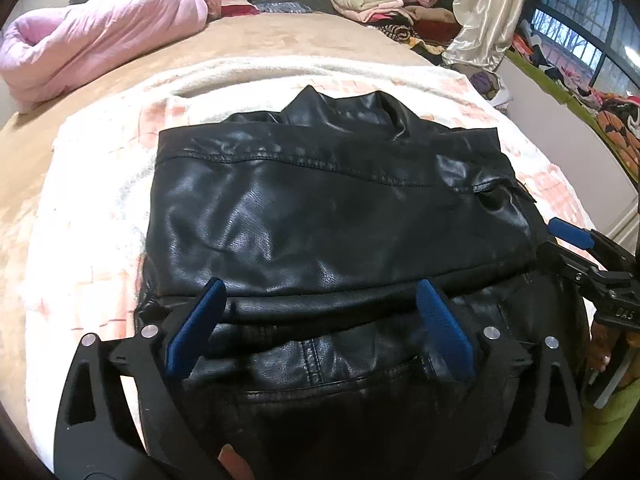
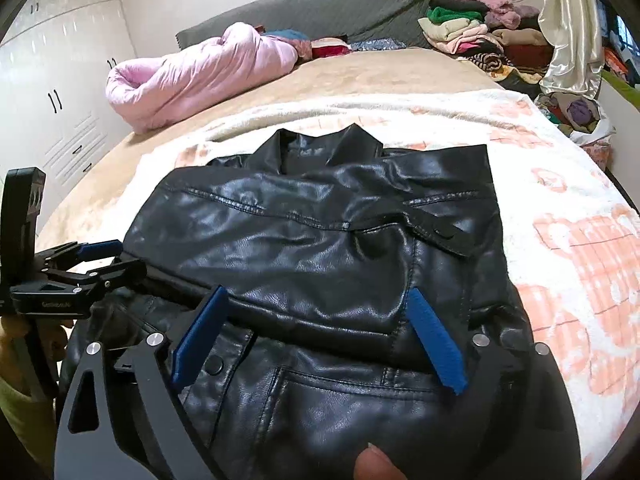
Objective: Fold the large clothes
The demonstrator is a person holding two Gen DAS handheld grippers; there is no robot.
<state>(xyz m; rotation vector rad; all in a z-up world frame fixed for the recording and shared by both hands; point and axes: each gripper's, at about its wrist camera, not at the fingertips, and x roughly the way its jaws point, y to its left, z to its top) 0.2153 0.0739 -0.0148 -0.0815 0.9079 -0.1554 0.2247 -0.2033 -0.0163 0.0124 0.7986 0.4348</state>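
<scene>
a tan bed (image 2: 380, 70) carries a white-pink blanket (image 2: 560, 216), pink duvet (image 2: 192, 72) and clothes pile (image 2: 468, 32).

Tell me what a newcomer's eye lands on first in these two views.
The black leather jacket dominates, lying partly folded on the pink-and-white blanket in the middle of the bed. Both tools, left tool and right tool, stand open at its near fold. Behind, a pink quilt lies bunched at the far left, and a pile of folded clothes sits far right.
</scene>
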